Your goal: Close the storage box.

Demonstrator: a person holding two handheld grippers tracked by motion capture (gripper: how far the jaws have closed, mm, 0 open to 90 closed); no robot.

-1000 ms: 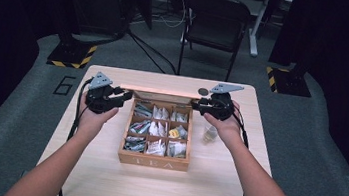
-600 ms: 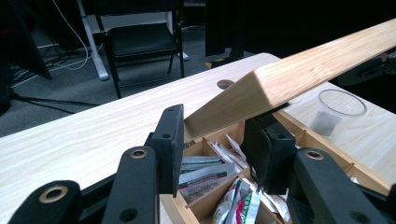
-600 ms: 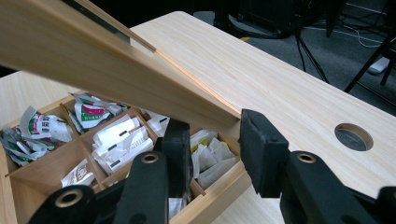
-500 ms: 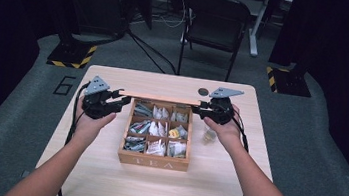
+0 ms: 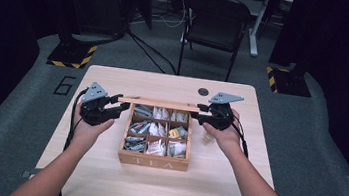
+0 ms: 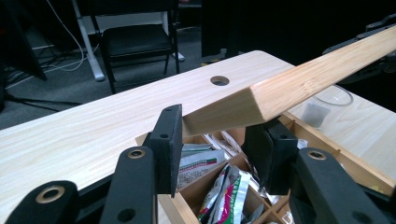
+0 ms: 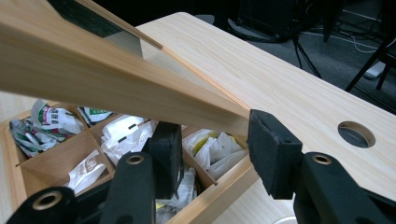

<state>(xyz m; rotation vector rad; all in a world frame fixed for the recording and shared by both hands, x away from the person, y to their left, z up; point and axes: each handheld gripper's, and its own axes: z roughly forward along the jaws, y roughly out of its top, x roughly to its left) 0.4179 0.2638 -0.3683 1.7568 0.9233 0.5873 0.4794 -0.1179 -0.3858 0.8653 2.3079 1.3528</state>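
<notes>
We see the pale rectangular wooden table [image 5: 103, 170] evenly lit from overhead — its surface bright, with soft, short shadows under the forearms. Around it the room falls off into near black, far left and far right alike. The high view is soft and grainy. In both gripper views the near black jaws blur slightly, and the raised light wooden lid [image 6: 303, 88] catches flat light without glare.

A black folding chair [image 5: 216, 25] is seen on the grey floor beyond the far edge of the desk [image 5: 102, 180]. A round cable hole [image 5: 203, 91] is cut near the desk's far edge. Yellow-black striped stand bases [image 5: 71, 55] are placed far left and far right.
</notes>
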